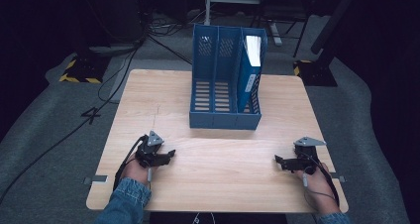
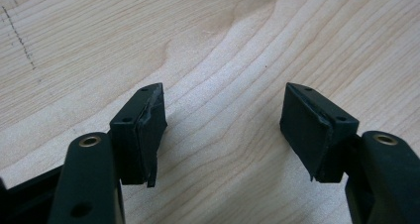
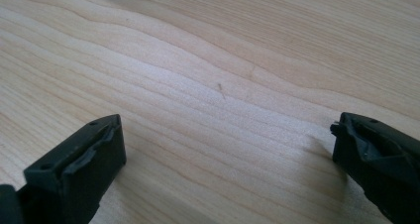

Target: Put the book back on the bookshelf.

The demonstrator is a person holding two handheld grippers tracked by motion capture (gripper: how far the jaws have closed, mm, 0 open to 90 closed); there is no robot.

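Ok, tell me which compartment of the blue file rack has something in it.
The rightmost compartment of the blue file rack: a blue folder stands inside; the other two are empty.

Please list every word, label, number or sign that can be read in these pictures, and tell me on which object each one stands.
No text can be read with certainty.
Blue plastic file rack: no writing visible.
Blue binder with a white edge in the rack's rightmost slot: small pale marks on its spine, too blurred to read.
Grey carpet left of the light wooden table: a dark mark shaped like "4", perhaps only tape.
Left gripper and right gripper: no labels.
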